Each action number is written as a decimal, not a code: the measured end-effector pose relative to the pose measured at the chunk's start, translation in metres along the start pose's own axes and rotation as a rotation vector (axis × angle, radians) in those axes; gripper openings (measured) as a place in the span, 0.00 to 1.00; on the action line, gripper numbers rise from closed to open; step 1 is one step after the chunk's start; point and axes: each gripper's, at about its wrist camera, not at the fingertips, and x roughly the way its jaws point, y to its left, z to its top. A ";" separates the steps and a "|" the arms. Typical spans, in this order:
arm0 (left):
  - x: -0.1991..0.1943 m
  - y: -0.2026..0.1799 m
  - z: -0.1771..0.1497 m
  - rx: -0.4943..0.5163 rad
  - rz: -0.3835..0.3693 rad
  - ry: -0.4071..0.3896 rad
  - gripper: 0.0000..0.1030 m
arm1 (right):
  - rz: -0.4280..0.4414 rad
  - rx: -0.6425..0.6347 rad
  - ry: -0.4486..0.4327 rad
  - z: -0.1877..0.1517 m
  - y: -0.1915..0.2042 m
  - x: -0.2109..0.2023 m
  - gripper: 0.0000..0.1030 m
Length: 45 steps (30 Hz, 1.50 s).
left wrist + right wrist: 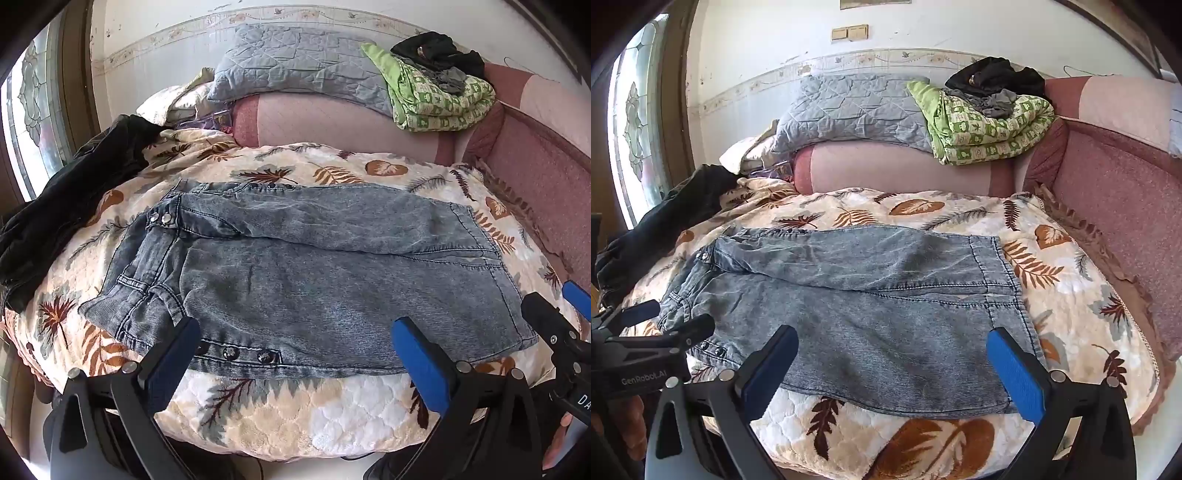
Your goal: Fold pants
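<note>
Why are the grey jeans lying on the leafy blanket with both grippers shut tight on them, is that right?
Not quite. The grey jeans do lie on the leafy blanket, but neither gripper is shut on them. The right wrist view shows the right gripper wide open, and the left wrist view shows the left gripper wide open too.

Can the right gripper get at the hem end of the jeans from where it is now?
Probably yes. The right gripper is open just above the jeans, whose hem edge lies flat on the blanket beside its right finger, with nothing on it.
</note>
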 end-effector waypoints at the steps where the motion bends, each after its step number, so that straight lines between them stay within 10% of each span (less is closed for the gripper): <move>1: 0.001 0.002 0.001 -0.005 -0.005 0.005 1.00 | 0.006 0.003 0.000 0.000 0.001 0.000 1.00; 45: 0.004 0.014 -0.008 -0.040 0.046 -0.008 1.00 | 0.012 -0.022 0.018 0.002 0.020 0.009 1.00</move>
